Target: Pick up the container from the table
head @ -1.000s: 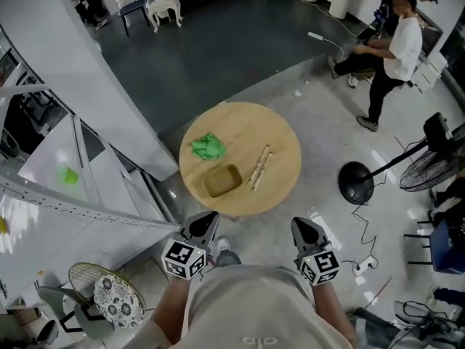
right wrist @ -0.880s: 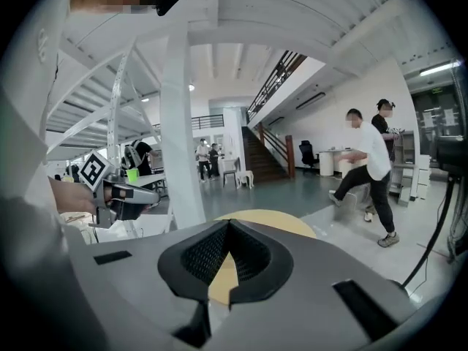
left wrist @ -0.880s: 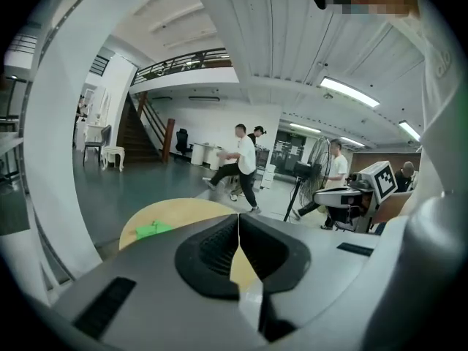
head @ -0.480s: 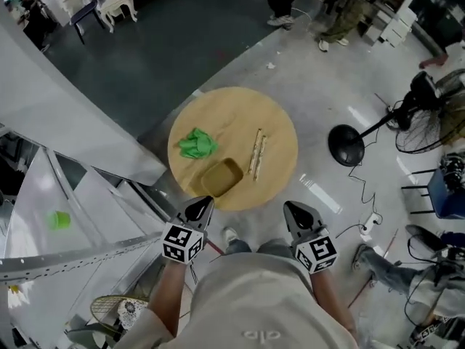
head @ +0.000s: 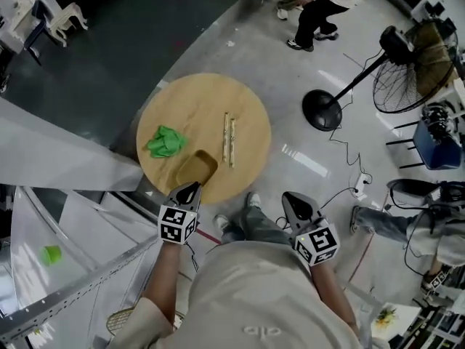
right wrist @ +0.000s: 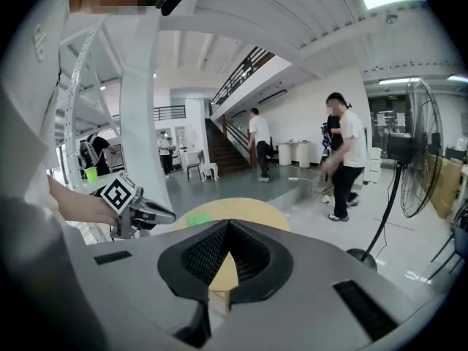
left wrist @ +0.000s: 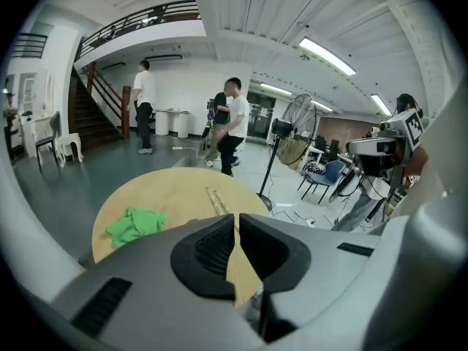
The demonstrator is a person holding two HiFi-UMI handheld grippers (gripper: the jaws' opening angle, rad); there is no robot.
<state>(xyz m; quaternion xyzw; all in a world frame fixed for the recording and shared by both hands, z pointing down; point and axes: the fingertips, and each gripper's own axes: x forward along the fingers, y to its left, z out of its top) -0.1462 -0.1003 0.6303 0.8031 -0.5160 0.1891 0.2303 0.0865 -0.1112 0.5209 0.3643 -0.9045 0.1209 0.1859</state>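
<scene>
The container (head: 196,169) lies near the table's (head: 196,100) near rim, a green cloth (head: 166,142) just to its left. The left gripper (head: 189,190), jaws pressed together and empty, hovers just short of the container and is clearly nearer. The container's long axis seems to slant away toward the chopsticks (head: 229,140). The right gripper (head: 292,201), likewise closed on nothing, hangs well to the container's right.

The container (head: 196,169) sits at the near edge of the desk (head: 196,100), the cloth (head: 166,142) just behind it toward the left edge. Two sticks (head: 229,140) lie side by side right of both, near the centre.
</scene>
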